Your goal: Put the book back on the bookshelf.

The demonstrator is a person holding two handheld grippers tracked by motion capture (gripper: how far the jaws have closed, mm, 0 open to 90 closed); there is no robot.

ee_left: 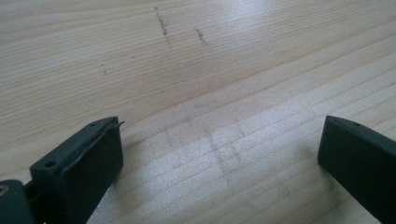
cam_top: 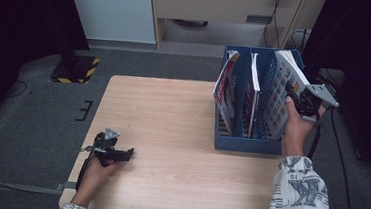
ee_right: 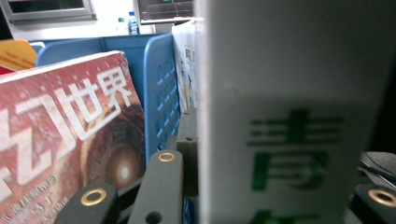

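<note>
Pale wooden table (cam_top: 171, 133), blue file rack (cam_top: 243, 141), grey carpeted floor (cam_top: 31, 122).

The red magazine (ee_right: 70, 135) cover reads "幻世界" in white; the white book spine (ee_right: 289, 140) bears green "青".

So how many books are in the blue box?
3. One red-covered book leans in the left slot of the blue box, a thin one stands in the middle, and the right gripper holds a white one at the right. More may be hidden.
</note>
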